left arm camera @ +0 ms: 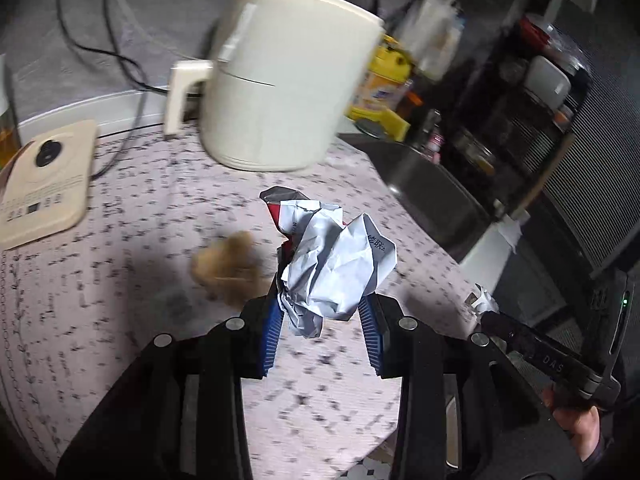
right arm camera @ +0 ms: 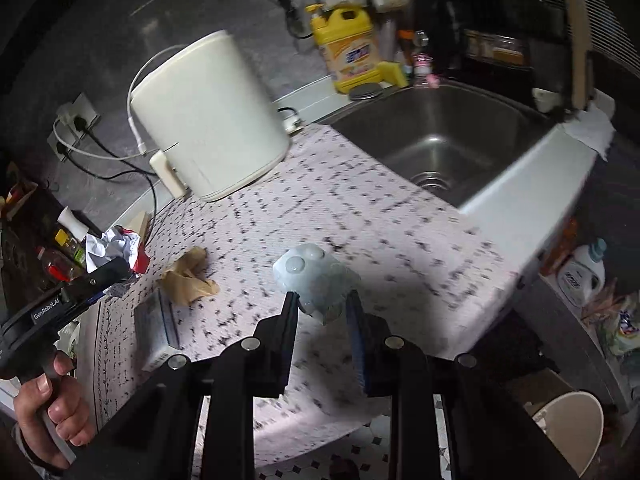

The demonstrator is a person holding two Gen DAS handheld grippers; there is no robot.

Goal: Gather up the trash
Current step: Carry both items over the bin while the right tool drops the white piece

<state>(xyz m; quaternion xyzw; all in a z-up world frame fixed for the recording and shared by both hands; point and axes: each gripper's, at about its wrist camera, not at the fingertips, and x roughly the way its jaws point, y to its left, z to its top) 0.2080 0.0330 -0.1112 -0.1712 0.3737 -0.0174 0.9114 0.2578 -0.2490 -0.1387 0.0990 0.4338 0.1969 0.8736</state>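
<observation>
The left gripper (left arm camera: 322, 320) is clamped on a crumpled wad of white printed paper (left arm camera: 336, 268) with a red, glossy edge, held above the speckled tabletop (left arm camera: 120, 280). The right gripper (right arm camera: 322, 312) pinches a translucent, bumpy plastic blister (right arm camera: 316, 280) over the tabletop's front edge. A creased brown paper scrap (right arm camera: 188, 276) lies flat between them, before the smooth cream kettle (right arm camera: 208, 120).

A home kitchen: steel sink (right arm camera: 436, 136), yellow detergent bottle (right arm camera: 350, 50), white kettle (right arm camera: 208, 120) on a speckled counter (right arm camera: 320, 208).
</observation>
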